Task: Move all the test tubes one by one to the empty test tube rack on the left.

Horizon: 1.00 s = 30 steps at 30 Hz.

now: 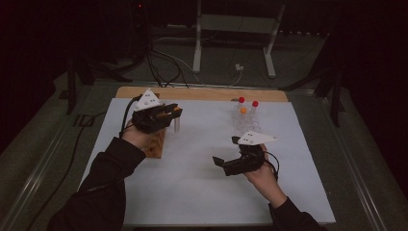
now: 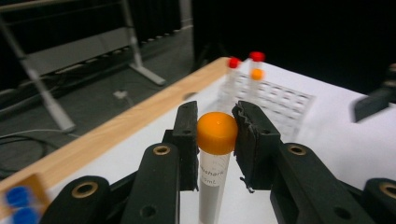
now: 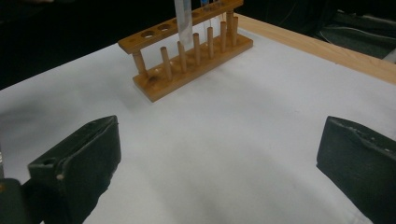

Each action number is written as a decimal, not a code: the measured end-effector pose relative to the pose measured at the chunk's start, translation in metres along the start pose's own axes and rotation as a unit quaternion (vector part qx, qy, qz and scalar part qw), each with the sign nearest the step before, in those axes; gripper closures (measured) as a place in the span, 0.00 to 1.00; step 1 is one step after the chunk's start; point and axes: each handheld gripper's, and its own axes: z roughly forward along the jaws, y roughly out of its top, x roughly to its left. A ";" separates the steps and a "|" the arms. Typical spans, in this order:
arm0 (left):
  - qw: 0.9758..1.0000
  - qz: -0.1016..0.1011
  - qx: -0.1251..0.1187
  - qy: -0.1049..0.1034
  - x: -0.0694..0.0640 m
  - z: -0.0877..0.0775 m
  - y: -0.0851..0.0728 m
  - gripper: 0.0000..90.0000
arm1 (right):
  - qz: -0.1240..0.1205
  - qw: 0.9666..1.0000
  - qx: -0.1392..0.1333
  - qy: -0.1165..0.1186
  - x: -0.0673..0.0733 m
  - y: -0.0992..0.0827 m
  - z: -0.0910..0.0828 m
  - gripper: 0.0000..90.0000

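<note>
My left gripper (image 2: 216, 135) is shut on the orange cap of a clear tube (image 2: 212, 186), which hangs upright below the jaws. In the high view this gripper (image 1: 174, 111) holds the tube (image 1: 176, 125) above the white mat, just right of the wooden rack (image 1: 155, 143). My right gripper (image 1: 227, 150) hovers low over the mat's middle right, open with nothing between its jaws. In the right gripper view the jaws (image 3: 219, 158) stand wide apart and face the wooden rack (image 3: 187, 56). The held tube (image 3: 183, 23) hangs over that rack.
A clear plastic rack (image 1: 246, 124) at the back right holds two red-capped tubes (image 2: 233, 63) and an orange-capped one (image 2: 257, 73). Blue caps (image 2: 18, 205) sit in the wooden rack. The white mat (image 1: 202, 192) ends at a wooden table edge (image 1: 202, 93).
</note>
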 end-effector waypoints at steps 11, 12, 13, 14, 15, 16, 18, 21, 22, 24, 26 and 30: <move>0.997 -0.026 -0.017 0.070 0.040 -0.018 0.001 0.80 | -0.007 1.000 0.003 -0.001 0.000 0.000 -0.001 0.00; 0.997 -0.028 -0.015 0.074 0.043 -0.018 0.001 0.80 | -0.007 1.000 0.003 0.000 0.000 0.000 -0.001 0.00; 0.996 -0.031 -0.016 0.080 0.046 -0.018 0.000 0.80 | -0.007 1.000 0.003 0.000 0.000 0.000 -0.001 0.00; 0.996 -0.033 -0.016 0.084 0.048 -0.017 -0.001 0.80 | -0.007 1.000 0.003 0.000 0.000 0.000 -0.001 0.00; 0.995 -0.034 -0.017 0.089 0.050 -0.017 -0.002 0.80 | -0.006 1.000 0.004 0.001 0.000 0.000 -0.001 0.00; 0.995 -0.035 -0.016 0.093 0.052 -0.016 -0.003 0.80 | -0.007 1.000 0.004 0.001 0.000 0.000 -0.001 0.00; 0.994 -0.039 -0.015 0.099 0.056 -0.015 -0.006 0.80 | -0.007 1.000 0.004 0.001 0.000 0.000 -0.001 0.00; 0.993 -0.044 -0.013 0.110 0.061 -0.011 -0.009 0.80 | -0.007 1.000 0.004 0.003 -0.001 0.000 -0.001 0.00; 0.992 -0.044 -0.012 0.115 0.062 -0.011 -0.011 0.80 | -0.007 1.000 0.004 0.003 -0.001 0.000 -0.001 0.00; 0.992 -0.048 -0.012 0.119 0.065 -0.009 -0.013 0.80 | -0.005 1.000 0.003 0.005 -0.001 0.000 -0.001 0.00; 0.991 -0.050 -0.013 0.127 0.069 -0.008 -0.015 0.80 | -0.005 1.000 0.003 0.004 -0.001 -0.001 -0.001 0.00; 0.989 -0.058 -0.016 0.138 0.075 -0.005 -0.021 0.80 | -0.004 1.000 0.004 0.005 -0.003 -0.002 -0.001 0.00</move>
